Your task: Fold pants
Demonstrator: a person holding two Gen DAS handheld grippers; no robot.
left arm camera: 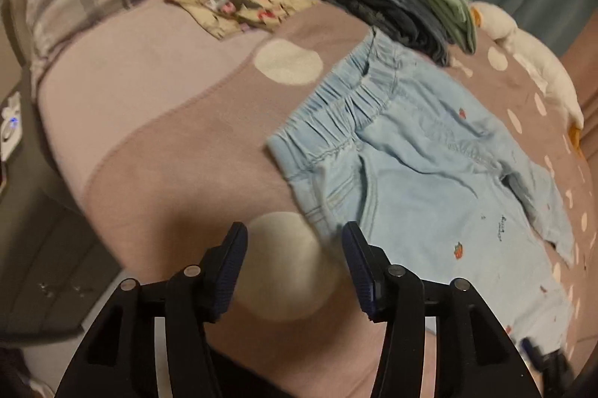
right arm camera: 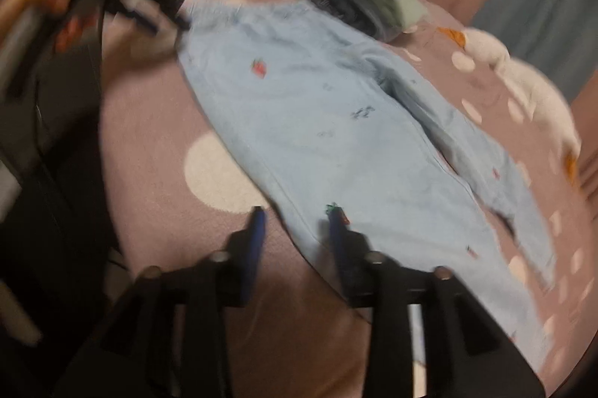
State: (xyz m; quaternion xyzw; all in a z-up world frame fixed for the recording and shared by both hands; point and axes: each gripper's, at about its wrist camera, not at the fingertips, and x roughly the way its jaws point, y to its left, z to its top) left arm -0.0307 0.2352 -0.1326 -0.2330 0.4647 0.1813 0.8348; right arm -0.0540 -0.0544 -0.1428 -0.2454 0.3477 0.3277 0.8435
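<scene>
Left wrist view shows the pants' gathered elastic waistband sharply, just ahead and right of the left gripper, whose jaws stand spread with only the bedspread between them. Right wrist view (badly blurred) alone shows both legs running the garment's length, and the other tool far ahead at the waistband end. Jaws of the right gripper are apart, the near leg's edge lying between them; whether they touch it I cannot tell. Pale blue denim, small red motifs, lying flat.
</scene>
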